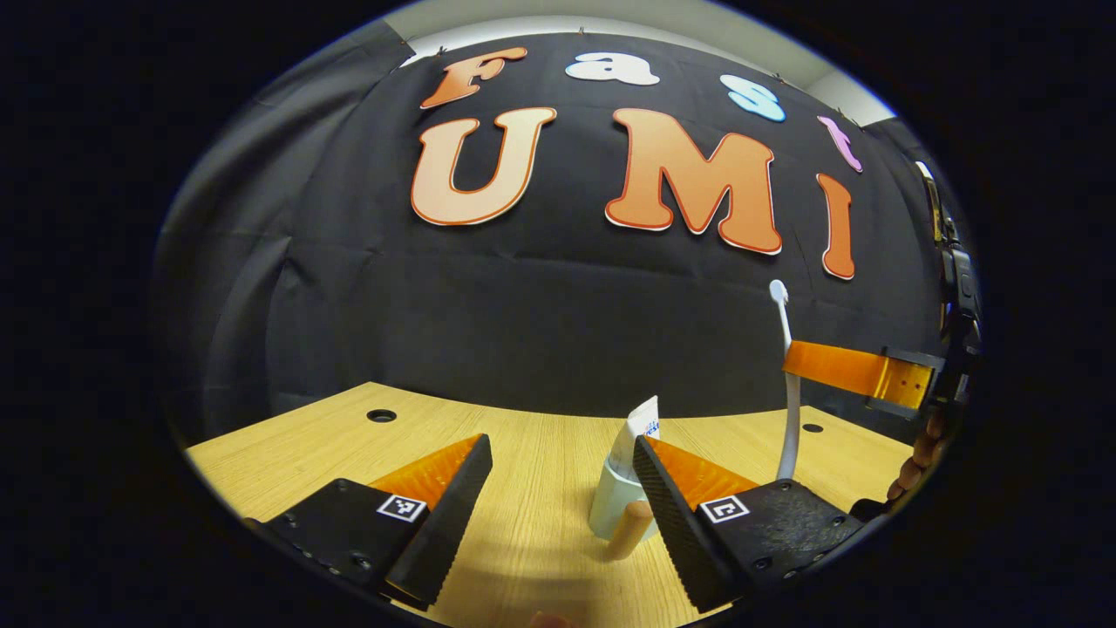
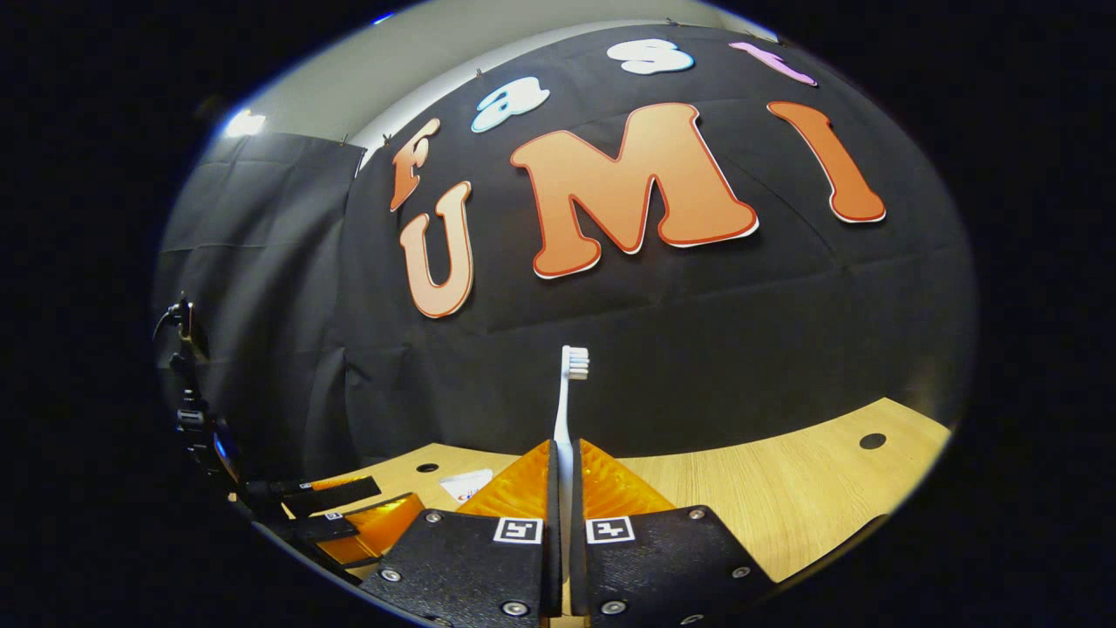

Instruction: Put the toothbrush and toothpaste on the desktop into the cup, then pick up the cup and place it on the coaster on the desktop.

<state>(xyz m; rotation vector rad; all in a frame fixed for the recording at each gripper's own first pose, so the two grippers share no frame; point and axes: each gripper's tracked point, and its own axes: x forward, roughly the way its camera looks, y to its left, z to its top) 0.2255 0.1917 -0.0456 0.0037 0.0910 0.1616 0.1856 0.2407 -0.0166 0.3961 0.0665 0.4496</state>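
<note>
A wooden surface [image 1: 540,515] with a light grain carries everything here. It has small round dark holes: one hole [image 1: 381,415] lies near its far left corner in the left gripper view, another hole [image 1: 812,428] near its far right edge. In the right gripper view a hole [image 2: 872,440] sits close to the right edge of the surface. Behind the far edge hangs a black cloth wall [image 1: 540,296], with some folds. Above the cloth a pale wall [image 2: 349,78] is seen.
</note>
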